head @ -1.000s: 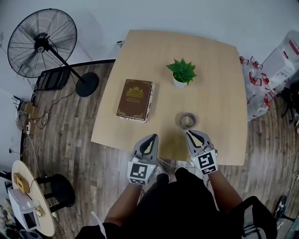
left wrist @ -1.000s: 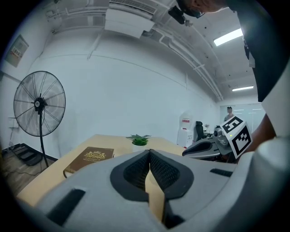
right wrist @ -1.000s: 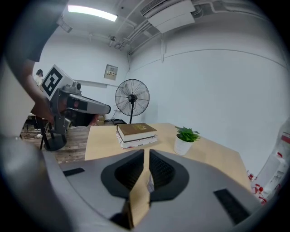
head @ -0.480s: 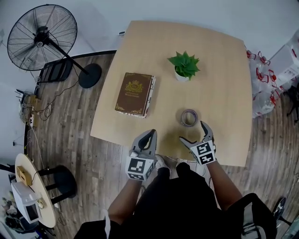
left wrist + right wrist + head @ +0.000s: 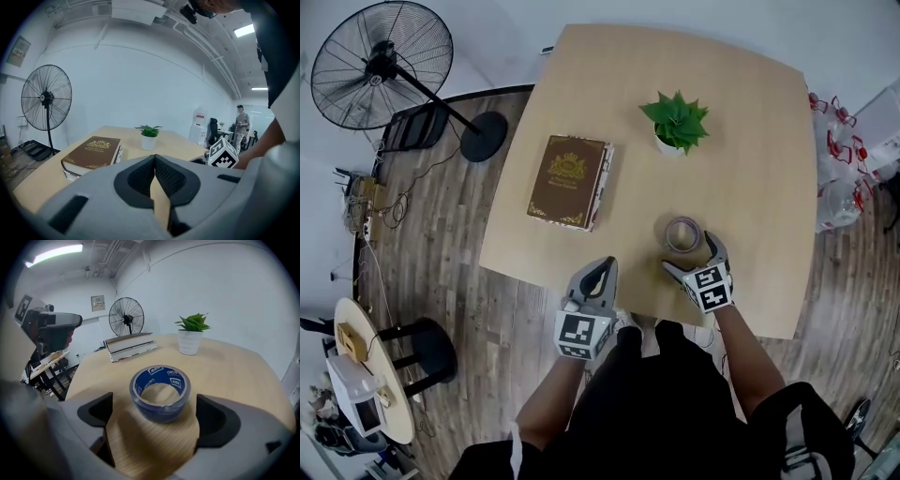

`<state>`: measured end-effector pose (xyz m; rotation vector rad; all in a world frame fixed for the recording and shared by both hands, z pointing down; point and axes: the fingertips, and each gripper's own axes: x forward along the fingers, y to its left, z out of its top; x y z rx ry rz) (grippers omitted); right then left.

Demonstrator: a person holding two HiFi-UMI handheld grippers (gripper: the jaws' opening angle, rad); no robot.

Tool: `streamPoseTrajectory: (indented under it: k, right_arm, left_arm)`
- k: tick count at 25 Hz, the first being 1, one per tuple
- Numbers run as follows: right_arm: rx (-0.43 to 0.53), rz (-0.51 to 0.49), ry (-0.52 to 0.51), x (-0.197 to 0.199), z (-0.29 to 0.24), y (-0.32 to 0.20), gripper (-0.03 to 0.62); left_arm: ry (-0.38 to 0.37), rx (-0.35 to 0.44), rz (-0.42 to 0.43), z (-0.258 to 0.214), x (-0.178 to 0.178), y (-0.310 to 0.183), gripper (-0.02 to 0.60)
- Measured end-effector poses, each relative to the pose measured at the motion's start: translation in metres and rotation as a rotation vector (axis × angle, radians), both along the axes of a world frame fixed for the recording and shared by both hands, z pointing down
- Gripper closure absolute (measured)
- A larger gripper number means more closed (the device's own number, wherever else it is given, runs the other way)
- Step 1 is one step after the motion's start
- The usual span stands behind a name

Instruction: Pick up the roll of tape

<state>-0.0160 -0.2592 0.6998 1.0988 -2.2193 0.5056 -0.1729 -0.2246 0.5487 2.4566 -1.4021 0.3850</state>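
Observation:
The roll of tape (image 5: pixel 682 234), blue with a printed inner core, lies flat on the wooden table (image 5: pixel 741 141) near its front edge. My right gripper (image 5: pixel 691 255) is just short of it, low over the table. Its jaws have just been opening and now stand wide. In the right gripper view the tape (image 5: pixel 161 392) sits right at the mouth of the right gripper (image 5: pixel 155 405), and neither pad touches it. My left gripper (image 5: pixel 605 266) hovers at the table's front edge left of the tape, shut with nothing in it. The left gripper view shows the left gripper (image 5: pixel 154 161) with its pads pressed together.
A brown book (image 5: pixel 569 180) lies on the table's left part and a small potted plant (image 5: pixel 677 122) stands behind the tape. On the floor at left are a standing fan (image 5: pixel 380 75), a black stool (image 5: pixel 427 356) and a small round table (image 5: pixel 366 394).
The right gripper's jaws went from shut to wide open. It dropped and moved forward until its tips reached the tape. The left gripper sank a little at the table edge.

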Motion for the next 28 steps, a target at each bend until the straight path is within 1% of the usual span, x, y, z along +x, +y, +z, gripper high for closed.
streamPoseTrajectory:
  k: [3, 6, 10, 13, 16, 21, 24, 28]
  right_arm:
    - [-0.009, -0.006, 0.001, -0.002, 0.004, -0.007, 0.092]
    - [-0.008, -0.013, 0.003, -0.005, 0.005, -0.012, 0.092]
    - [-0.005, -0.01, 0.009, -0.006, 0.007, -0.02, 0.092]
    - [-0.001, -0.024, 0.013, -0.009, 0.007, -0.024, 0.094]
    - [0.009, -0.037, 0.038, -0.01, 0.013, -0.027, 0.094]
    - [0.01, -0.023, 0.056, -0.007, 0.016, -0.029, 0.097]
    - [0.017, -0.025, 0.05, -0.007, 0.015, -0.031, 0.112]
    - [0.025, -0.017, 0.048, -0.008, 0.011, -0.032, 0.117]
  left_arm:
    - [-0.002, 0.001, -0.01, 0.001, -0.001, -0.006, 0.578]
    - [-0.012, -0.024, -0.016, 0.006, -0.003, -0.007, 0.578]
    - [-0.008, -0.004, -0.024, 0.003, -0.002, -0.013, 0.578]
    - [-0.007, -0.014, -0.02, 0.004, -0.001, -0.015, 0.578]
    - [0.003, -0.026, -0.009, 0.006, 0.001, -0.016, 0.578]
    - [0.001, -0.026, -0.007, 0.005, 0.001, -0.016, 0.578]
    - [0.0, -0.026, -0.013, 0.006, -0.001, -0.016, 0.578]
    - [-0.003, -0.02, -0.018, 0.005, -0.002, -0.014, 0.578]
